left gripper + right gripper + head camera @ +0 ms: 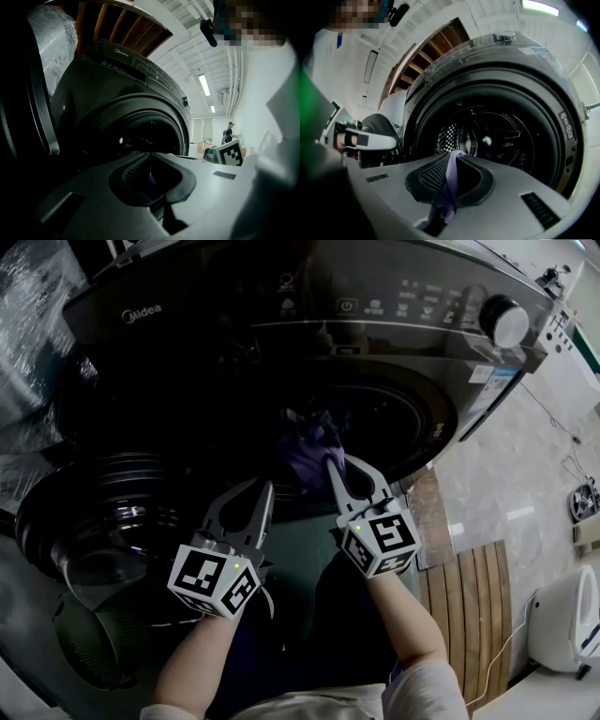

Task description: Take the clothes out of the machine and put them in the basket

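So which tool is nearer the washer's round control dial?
Right. The right tool, shut on purple cloth at the drum mouth, is below-left of the dial; the left tool is farther left, nearer the open door.

A wooden slatted board [473, 615] lies on pale marble floor [506, 474] at four o'clock of the head view, with a white appliance [562, 620] just beside it. Plastic wrapping [33, 287] gleams at ten o'clock. A distant person [228, 134] stands under strip lights [204, 84].

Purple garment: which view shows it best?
Right gripper view: the purple garment sits pinched between the right gripper's shut jaws. Head view shows it bunched at the drum mouth; left gripper view gives only a dim purple trace.
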Demonstrator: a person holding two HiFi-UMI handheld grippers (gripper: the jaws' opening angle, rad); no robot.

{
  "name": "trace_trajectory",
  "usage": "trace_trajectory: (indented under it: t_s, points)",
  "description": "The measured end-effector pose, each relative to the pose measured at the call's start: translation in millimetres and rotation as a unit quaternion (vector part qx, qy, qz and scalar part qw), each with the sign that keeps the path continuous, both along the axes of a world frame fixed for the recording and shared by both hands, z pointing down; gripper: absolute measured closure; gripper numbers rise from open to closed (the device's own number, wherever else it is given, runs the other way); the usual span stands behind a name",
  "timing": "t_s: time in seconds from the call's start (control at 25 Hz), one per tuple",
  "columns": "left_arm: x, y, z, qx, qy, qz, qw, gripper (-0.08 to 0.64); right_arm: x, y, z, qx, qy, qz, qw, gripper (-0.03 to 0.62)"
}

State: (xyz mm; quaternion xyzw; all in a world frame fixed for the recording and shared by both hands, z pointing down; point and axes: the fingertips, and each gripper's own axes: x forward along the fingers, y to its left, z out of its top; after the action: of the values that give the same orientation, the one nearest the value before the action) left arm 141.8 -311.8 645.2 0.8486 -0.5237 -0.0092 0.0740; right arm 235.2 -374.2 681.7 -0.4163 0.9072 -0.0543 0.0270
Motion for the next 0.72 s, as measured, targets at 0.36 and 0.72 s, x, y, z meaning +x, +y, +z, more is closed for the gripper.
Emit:
trace_trajectory:
  t_s: [0.36,0.72]
  points:
    - [1,-1,-1,0.004,-0.011,-0.006,0.9999,0.538,6,21,-13,0.009,0.003,-0.005,1.000,0.560]
    - [6,0,-12,0.012,-0.021,0.004,0.9997,0.538,9,40,-33,0.007,-0.012,-0.008,1.000,0.560]
